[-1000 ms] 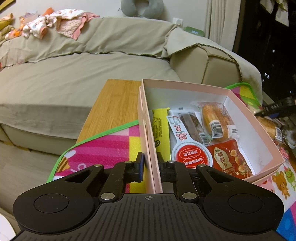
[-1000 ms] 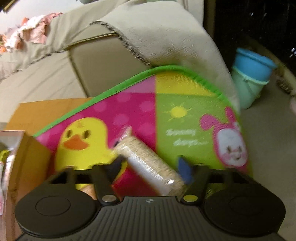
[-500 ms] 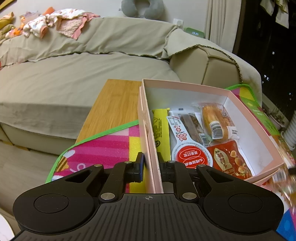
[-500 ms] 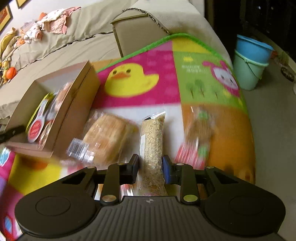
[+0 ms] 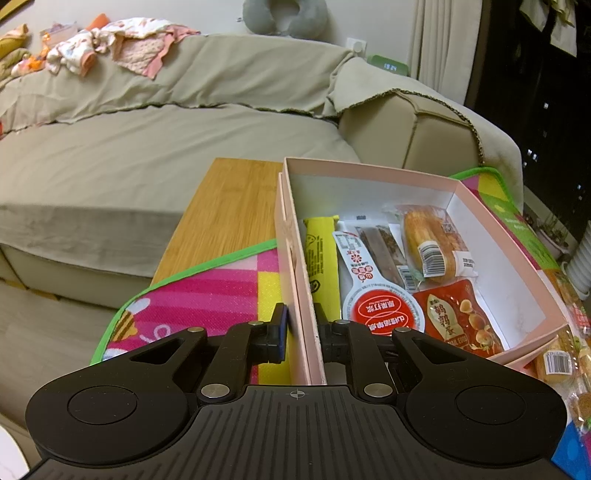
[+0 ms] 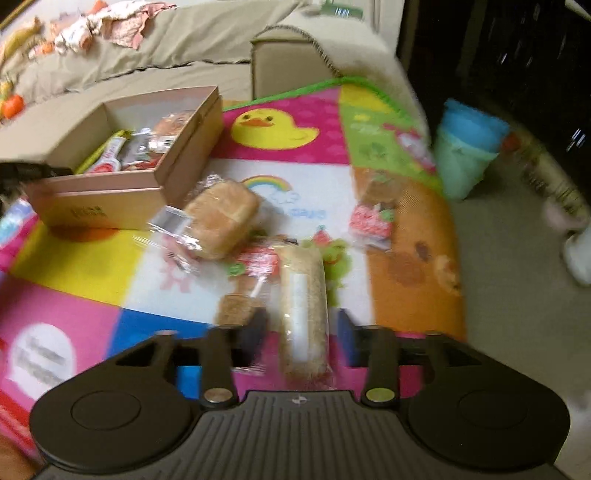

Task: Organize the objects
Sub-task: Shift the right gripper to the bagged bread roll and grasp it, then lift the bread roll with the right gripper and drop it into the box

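- The pink box (image 5: 369, 177) sits on a colourful play mat (image 5: 207, 291), which lies over a wooden surface (image 5: 229, 206) right by a beige sofa (image 5: 147, 155).
- Inside the box, side by side: a yellow stick pack (image 5: 319, 258), a red and white spoon-shaped pouch (image 5: 380, 306), a dark snack bar (image 5: 380, 247), a wrapped bread roll (image 5: 432, 240) and a red bag of nuts (image 5: 456, 321).
- The left gripper (image 5: 300, 334) is pinched tight on the box's near left wall, one finger outside it and one inside.
- Still out on the mat, next to the box: a wrapped bun (image 6: 221, 218), a small strawberry-print packet (image 6: 371, 221), another red packet (image 6: 258, 264) and a small brown biscuit thing (image 6: 234, 314). It's all pretty blurry there.
- A long sesame-coloured snack bar (image 6: 303, 310) in clear wrap lies on the mat between the fingers of the right gripper (image 6: 301, 334).
- That gripper's jaws have just been opening. They stand about half spread now, with a gap on both sides of the bar, so the pads aren't pressing on it.
- Off the mat's far corner, stacked blue and green plastic buckets (image 6: 469, 144) stand on the floor.
- Baby clothes (image 5: 110, 44) are piled on the sofa back, and a grey neck pillow (image 5: 284, 18) sits behind them.
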Demonstrator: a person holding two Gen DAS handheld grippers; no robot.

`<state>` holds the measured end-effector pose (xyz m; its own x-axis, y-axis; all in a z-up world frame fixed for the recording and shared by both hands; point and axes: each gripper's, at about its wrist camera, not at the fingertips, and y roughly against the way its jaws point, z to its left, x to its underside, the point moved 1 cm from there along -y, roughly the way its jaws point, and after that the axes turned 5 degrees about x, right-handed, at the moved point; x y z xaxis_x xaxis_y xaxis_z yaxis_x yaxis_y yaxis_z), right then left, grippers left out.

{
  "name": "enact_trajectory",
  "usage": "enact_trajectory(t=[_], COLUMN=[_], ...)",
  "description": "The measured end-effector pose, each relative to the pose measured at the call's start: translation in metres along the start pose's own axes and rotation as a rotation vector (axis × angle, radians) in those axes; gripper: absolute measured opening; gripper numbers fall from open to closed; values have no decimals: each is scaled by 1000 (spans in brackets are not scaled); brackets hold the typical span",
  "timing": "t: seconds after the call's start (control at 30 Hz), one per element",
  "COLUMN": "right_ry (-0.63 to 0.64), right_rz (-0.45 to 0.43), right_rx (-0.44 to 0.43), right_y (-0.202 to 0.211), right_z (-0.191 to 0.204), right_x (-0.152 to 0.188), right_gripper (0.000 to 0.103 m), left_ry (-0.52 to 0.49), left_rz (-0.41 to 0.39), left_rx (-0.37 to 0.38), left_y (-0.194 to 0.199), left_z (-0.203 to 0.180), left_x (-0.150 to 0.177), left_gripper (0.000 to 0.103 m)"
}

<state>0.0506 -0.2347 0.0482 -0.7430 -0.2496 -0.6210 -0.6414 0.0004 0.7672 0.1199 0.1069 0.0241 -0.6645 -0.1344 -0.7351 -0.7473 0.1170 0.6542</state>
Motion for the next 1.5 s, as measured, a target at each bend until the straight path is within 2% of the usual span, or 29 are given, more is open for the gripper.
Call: enact_trajectory(t=[0.07,0.1,0.17,0.23,0.27,0.33,0.43,0.5,0.53,0.67,0.87,1.0,1.17,1.27,1.5], right_ry=[16,1,-52,-105,-120,-119,-45,-15,-14,-6,18,54,64,66,53], right_rz=[-55,-76,-109,-121,-120,-107,-85,-80,-73,-58,-81,-83,-119,-195,-365], right_rx=[13,-15,-88,-159,-179,-202,-176,-197,-206,-210,-211,-223,-310,-360,-430], right_y=[9,13,17,11,5,-10,-37,-51,-56,-52,-9,25,66,86,99], right_z=[5,5,5,8,12,22,42,49,51,55,48,46,50,57,84], right_x=[-1,-4,-14,-26,-32,-40,-52,-59,-60,-59,-46,-38,-50,-72,-145], right_gripper=[63,64,73,78,87,97,97,97,96,71,60,58,58,58,58], left_ry=[1,2,2,1,-1,-6,-5,-3,-5,-7,-24,-34,-28,-29,-23], left_rz=[0,0,0,1,1,4,3,1,1,-5,4,5,4,6,8], left_rx=[0,0,-1,-2,-4,-7,-7,-7,-7,1,-13,-17,-14,-14,-6], left_y=[0,0,0,0,0,0,0,1,1,1,-5,-7,-7,-6,-5], left_z=[0,0,0,0,-1,-1,-2,-2,-2,-1,-3,-3,-2,-2,-1], left_x=[0,0,0,0,0,0,1,1,1,2,-4,-5,-5,-4,-4], left_gripper=[16,16,16,16,16,16,16,16,16,16,14,14,13,13,13])
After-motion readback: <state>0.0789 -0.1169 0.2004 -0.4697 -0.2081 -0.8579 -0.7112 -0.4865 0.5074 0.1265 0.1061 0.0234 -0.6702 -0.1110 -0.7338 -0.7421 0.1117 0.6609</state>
